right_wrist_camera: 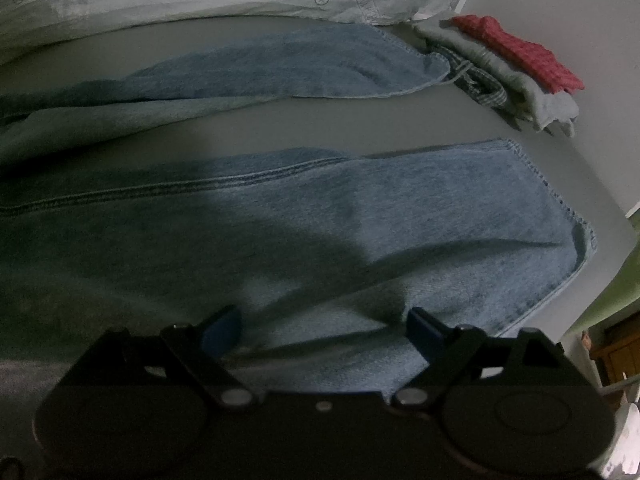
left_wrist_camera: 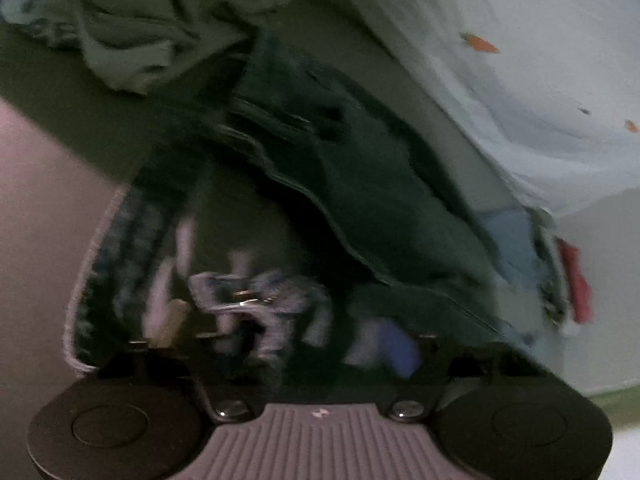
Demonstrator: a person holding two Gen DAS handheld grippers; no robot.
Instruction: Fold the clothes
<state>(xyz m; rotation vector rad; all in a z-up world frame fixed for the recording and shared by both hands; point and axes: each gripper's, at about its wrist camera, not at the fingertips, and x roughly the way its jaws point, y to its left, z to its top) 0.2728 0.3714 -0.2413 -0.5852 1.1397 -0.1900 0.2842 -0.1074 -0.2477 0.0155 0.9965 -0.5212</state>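
- Jeans (right_wrist_camera: 280, 232) are the job here, lying on the pale table (right_wrist_camera: 540, 92) with both legs spread apart and running toward the far end.
- Left wrist view first: it is dark and smeared. Your left claw (left_wrist_camera: 248, 304) is pinched nearly shut, and what looks like the waistband with its metal button sits right at the tips. I judge it a grip on the jeans (left_wrist_camera: 380, 200), though the blur hides the pads themselves.
- Open room in this view: bare table to the left, a crumpled grey-green garment (left_wrist_camera: 132, 40) further off, a white cloth with orange carrots (left_wrist_camera: 540, 80) along the right.
- Right wrist view: your right claw (right_wrist_camera: 324, 336) stands wide open over the near leg, holding nothing, blue pads either side of a raised wrinkle.
- The step looks like taking hold for the first fold; next you need that right claw closed on denim, likely to bring one leg over the other.
- Edges to watch: the near hem (right_wrist_camera: 568, 216) lies close to the table's right edge, and a small folded stack (right_wrist_camera: 520, 72) sits just beyond the far hem.
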